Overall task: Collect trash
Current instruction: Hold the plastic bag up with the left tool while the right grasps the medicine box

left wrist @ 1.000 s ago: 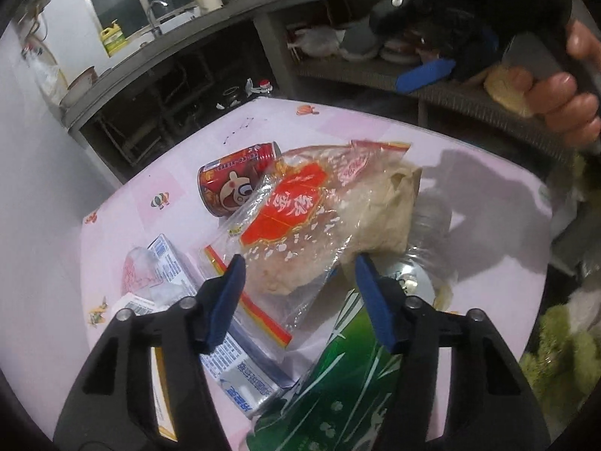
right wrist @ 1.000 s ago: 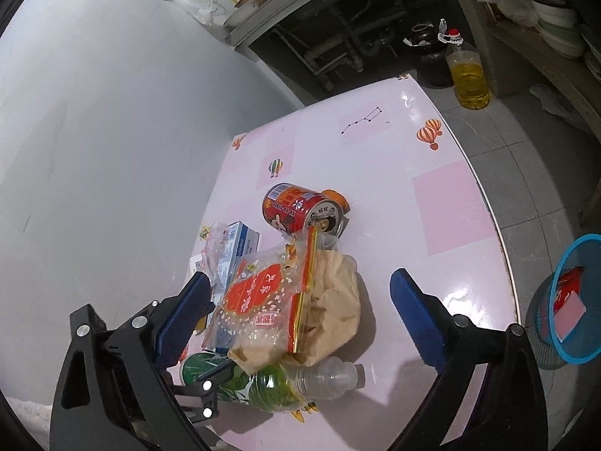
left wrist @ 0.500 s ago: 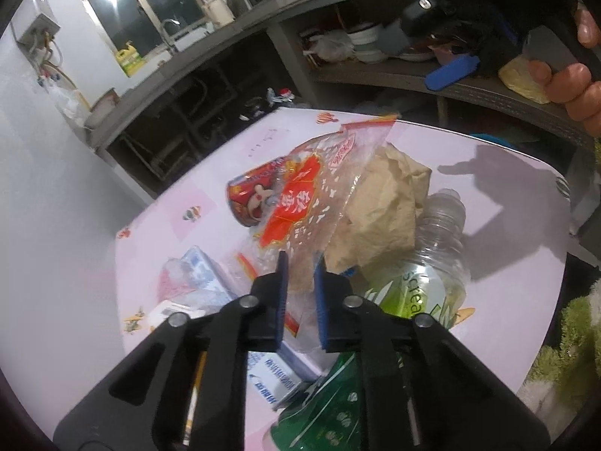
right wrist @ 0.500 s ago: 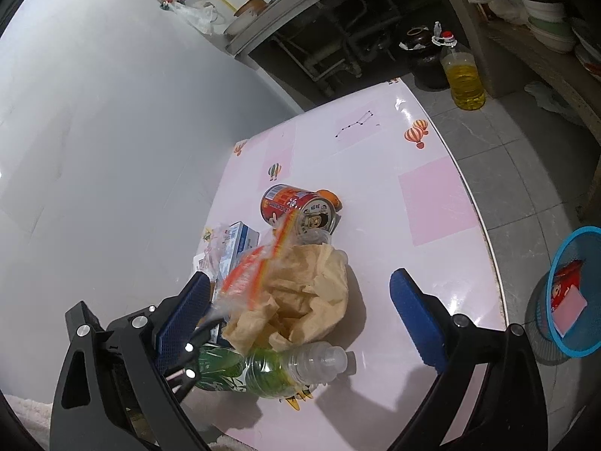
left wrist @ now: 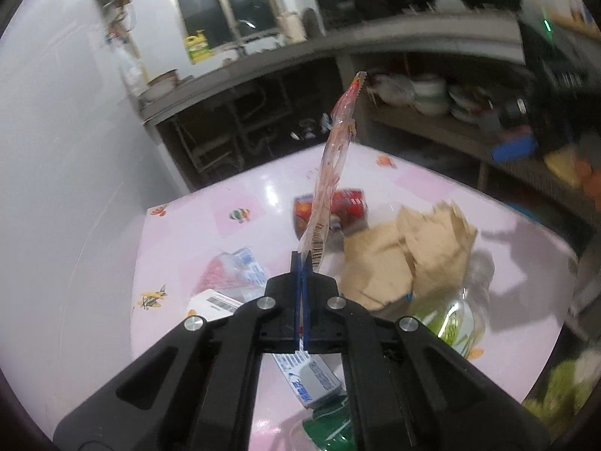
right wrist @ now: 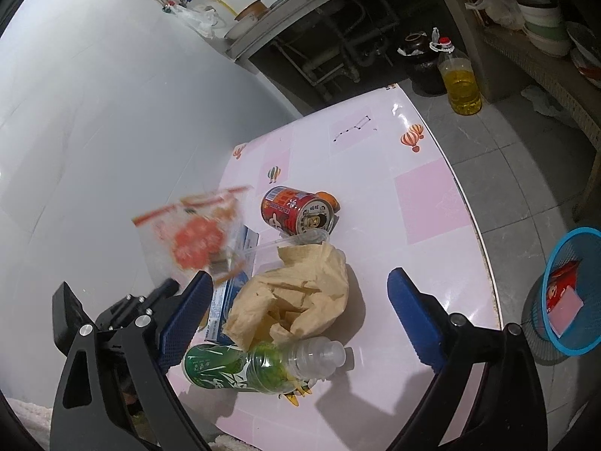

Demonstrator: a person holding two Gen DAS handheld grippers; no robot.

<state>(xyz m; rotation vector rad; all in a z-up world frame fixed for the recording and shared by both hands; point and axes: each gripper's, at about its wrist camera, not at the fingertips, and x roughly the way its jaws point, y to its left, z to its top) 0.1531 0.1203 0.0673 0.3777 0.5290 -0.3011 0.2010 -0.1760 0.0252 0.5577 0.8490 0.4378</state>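
Item: clear snack wrapper (left wrist: 330, 173), clenched at one edge in the left gripper (left wrist: 301, 263) jaws, standing above them, off the desk (right wrist: 432, 203). Right gripper (right wrist: 296, 300) jaws released, empty. Risk: thin film slipping free before the blue bin (right wrist: 571, 293)

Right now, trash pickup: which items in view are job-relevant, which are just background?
Job:
- clear red-printed plastic wrapper, pinched in the shut left gripper
- crumpled brown paper bag
- red drink can on its side
- green-labelled clear plastic bottle
- blue-and-white carton
- blue mesh waste basket on the floor

Background:
- bottle of yellow oil
- stacked bowls on the shelf
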